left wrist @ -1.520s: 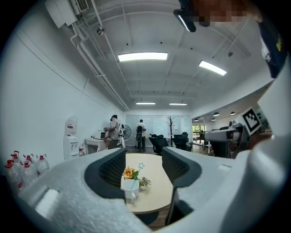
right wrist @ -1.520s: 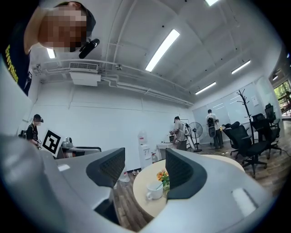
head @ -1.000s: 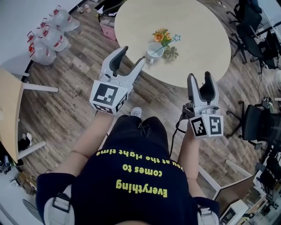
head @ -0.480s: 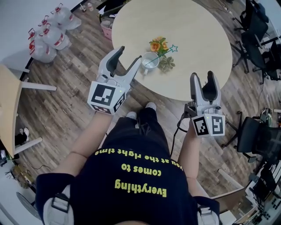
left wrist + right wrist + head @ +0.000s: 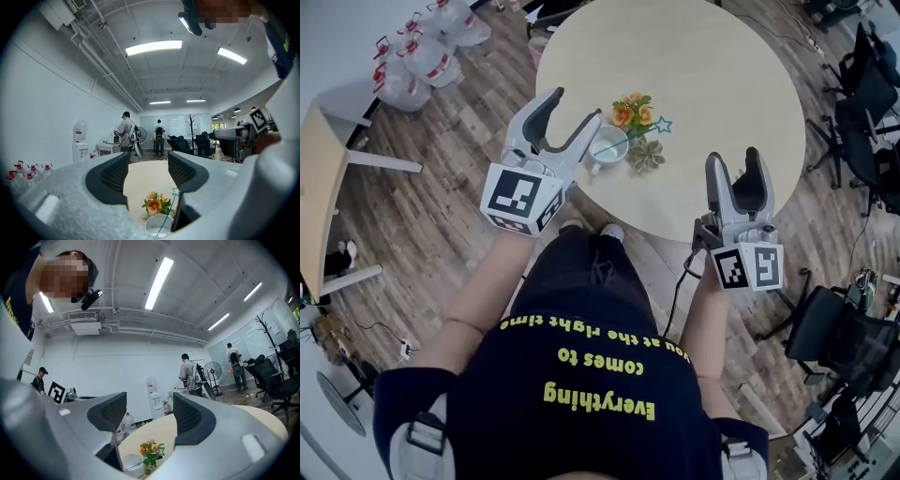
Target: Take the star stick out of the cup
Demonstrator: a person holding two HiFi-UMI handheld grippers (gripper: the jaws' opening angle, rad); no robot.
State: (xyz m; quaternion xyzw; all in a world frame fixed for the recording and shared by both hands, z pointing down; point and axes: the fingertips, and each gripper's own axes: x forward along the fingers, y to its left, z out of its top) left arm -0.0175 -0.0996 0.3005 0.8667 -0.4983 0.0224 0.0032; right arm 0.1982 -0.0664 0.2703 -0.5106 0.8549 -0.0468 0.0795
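A small white cup (image 5: 609,147) stands upright on a round, pale table (image 5: 722,75), near the edge closest to the person. A thin teal star stick (image 5: 630,138) sits in it, slanting up over the rim. Its outlined star tip points away from the cup, just beside a small bunch of orange flowers (image 5: 630,111).

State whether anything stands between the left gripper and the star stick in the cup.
Nothing visible does. The left gripper hangs with empty jaws apart before the white cup; the thin teal star-tipped stick shows through their gap. The orange flowers stand beyond the cup, outside that path.
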